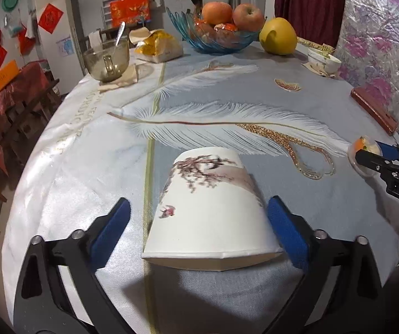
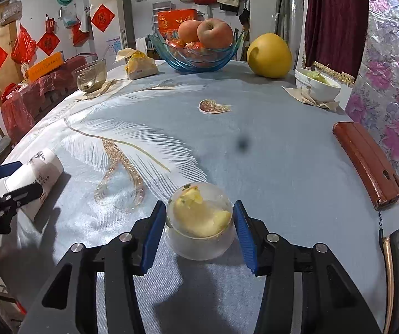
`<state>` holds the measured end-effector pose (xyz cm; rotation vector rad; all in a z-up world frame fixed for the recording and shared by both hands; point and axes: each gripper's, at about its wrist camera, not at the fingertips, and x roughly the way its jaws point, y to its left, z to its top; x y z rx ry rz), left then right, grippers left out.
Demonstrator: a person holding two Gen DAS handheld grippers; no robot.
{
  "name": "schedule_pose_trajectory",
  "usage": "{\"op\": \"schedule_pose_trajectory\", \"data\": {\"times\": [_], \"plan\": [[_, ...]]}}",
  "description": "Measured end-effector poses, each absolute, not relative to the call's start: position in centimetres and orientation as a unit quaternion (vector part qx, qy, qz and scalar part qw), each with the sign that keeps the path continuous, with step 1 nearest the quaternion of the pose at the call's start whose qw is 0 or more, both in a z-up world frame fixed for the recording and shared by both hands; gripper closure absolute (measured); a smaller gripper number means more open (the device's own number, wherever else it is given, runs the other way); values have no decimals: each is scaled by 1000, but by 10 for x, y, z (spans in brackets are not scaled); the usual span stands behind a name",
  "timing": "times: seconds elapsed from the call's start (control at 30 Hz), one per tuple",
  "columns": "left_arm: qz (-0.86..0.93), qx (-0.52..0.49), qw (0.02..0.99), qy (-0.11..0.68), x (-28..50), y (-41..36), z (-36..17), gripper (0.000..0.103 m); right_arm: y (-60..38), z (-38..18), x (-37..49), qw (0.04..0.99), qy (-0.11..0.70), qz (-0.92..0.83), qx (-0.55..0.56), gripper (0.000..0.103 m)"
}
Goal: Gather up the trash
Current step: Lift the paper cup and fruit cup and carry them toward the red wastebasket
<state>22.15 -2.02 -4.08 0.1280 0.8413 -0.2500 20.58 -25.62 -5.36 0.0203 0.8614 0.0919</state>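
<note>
Two pickups pending, one per hand. Left gripper (image 1: 198, 222) spread wide around a paper cup (image 1: 209, 211) lying on its side at lower centre of the left wrist view, rim toward the camera and base pointing away; the right pad looks close to or just brushing the cup wall, the left pad stands clear with tablecloth (image 1: 88, 167) showing between, so nothing is gripped yet. Right gripper (image 2: 198, 222) about half open, straddling a small clear plastic cup (image 2: 199, 222) set mouth-down at lower centre of the right wrist view, with a yellow fruit scrap (image 2: 199, 217) under it; small gaps on both sides, the left pad very near, no squeeze visible. Risks, as judged from here: the paper cup is free to roll, and a one-sided touch from the nearer pad could nudge it sideways out of the jaws; a hard close would crush its thin wall, and the rim already looks creased. The clear cup is slick and rounded and may squirt forward when pinched. Lifted mouth-down, it would likely leave the scrap on the cloth. Wallet (image 2: 366, 164) at right edge and fruit bowl (image 2: 196, 55) at top are well apart, no collision concern.
</note>
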Motion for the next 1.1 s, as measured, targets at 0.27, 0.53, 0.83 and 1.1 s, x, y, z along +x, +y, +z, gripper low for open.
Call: {"op": "schedule_pose_trajectory", "data": {"times": [0.27,0.53,0.83,1.1], "plan": [[-119,70,913,384,214,-23,-37,29,-256,-53,207,907,417,48,13,53],[-123,44,917,377,207,-17,-38,29,-257,-53,207,907,417,52,15,53],[-107,15,919,380,200,-12,-43,26,-256,-54,208,906,419,58,14,53],[-86,34,919,384,198,-18,-46,21,-256,-54,209,905,421,60,15,53]]}}
